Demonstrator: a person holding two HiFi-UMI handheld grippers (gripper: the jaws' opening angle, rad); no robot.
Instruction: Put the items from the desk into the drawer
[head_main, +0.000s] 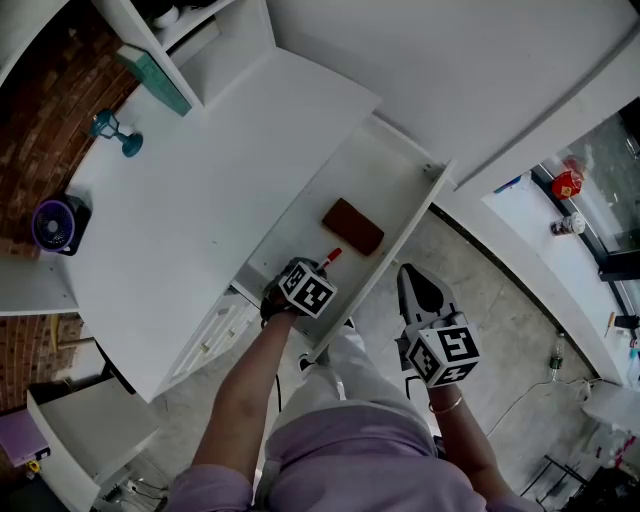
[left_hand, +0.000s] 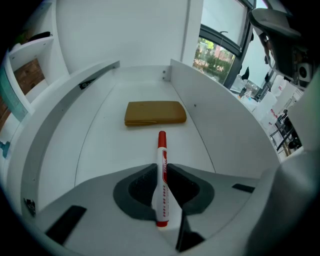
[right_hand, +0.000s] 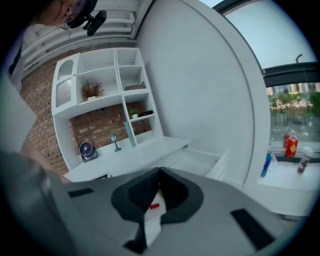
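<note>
Shows the right gripper (right_hand: 160, 172) low in front, jaw tips together, nothing pinched. Looks past it to a white desk (right_hand: 135, 157) with an open drawer (right_hand: 200, 160) at its right end. Takes in a purple fan (right_hand: 86, 149) and a small teal lamp (right_hand: 115, 142) on the desk, white shelves (right_hand: 105, 95) against a brick wall (right_hand: 45, 110), and bottles (right_hand: 291, 144) on a window ledge (right_hand: 290, 177) far right.

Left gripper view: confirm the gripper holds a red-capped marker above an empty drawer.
Not empty. The left gripper holds the red-capped marker above the drawer, but a flat brown item lies on its floor, as the left gripper view shows.
</note>
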